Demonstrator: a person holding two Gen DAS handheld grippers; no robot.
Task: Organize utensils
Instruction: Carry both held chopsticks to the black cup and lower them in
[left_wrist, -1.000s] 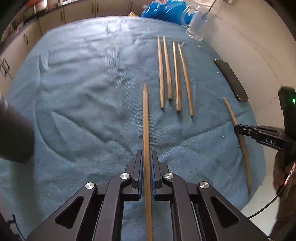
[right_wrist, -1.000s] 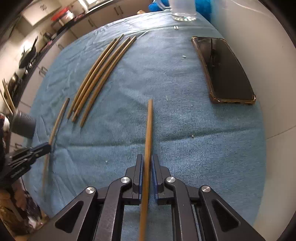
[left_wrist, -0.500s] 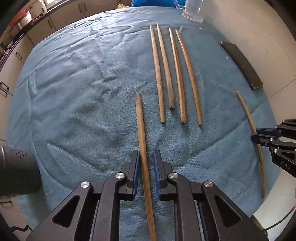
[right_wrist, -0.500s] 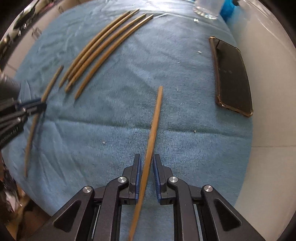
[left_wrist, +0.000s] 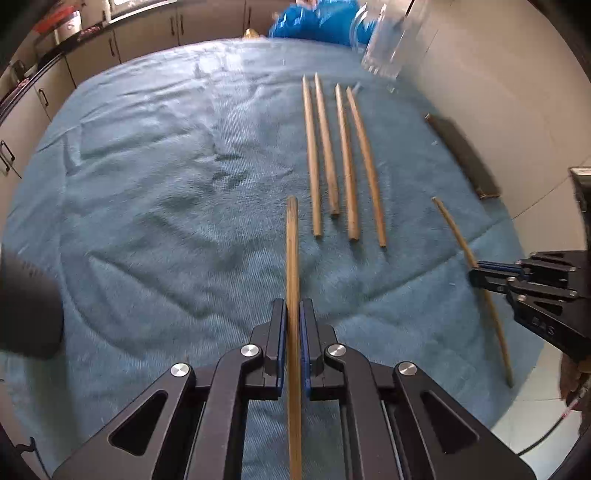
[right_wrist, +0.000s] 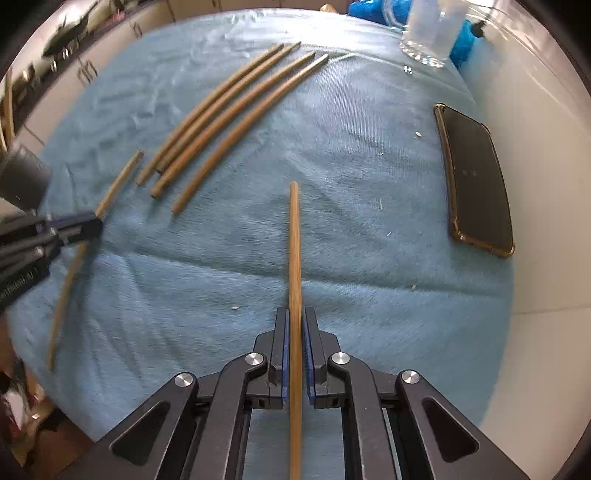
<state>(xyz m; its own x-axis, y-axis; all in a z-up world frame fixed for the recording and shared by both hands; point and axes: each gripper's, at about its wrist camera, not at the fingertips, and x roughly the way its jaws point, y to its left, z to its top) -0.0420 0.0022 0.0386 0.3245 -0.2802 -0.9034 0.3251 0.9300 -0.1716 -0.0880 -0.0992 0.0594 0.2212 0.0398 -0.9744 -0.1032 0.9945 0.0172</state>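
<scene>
Left wrist view. Left hand-held gripper at bottom centre, jaws just closed further and now pressed on a wooden chopstick that runs straight ahead between the blue pads, tip over the blue towel spread on the tabletop. Beyond the tip, slightly to the right, a row of four chopsticks lying side by side on the towel, roughly parallel, near ends uneven. Farther right, a dark phone near the towel's edge. At the far end, a clear glass mug and something bright blue behind it. At the right edge, the right hand-held gripper, clamped on a second chopstick seen slantwise.

Right wrist view. Right hand-held gripper at bottom centre, jaws just closed further and tight on its chopstick, which points ahead over the towel. Row of four chopsticks up and to the left, fanned diagonally. Phone to the right, lying flat, well apart from the held chopstick. Glass mug at the far right corner. At the left edge, blurred, the left hand-held gripper with its chopstick held between the jaws.
</scene>
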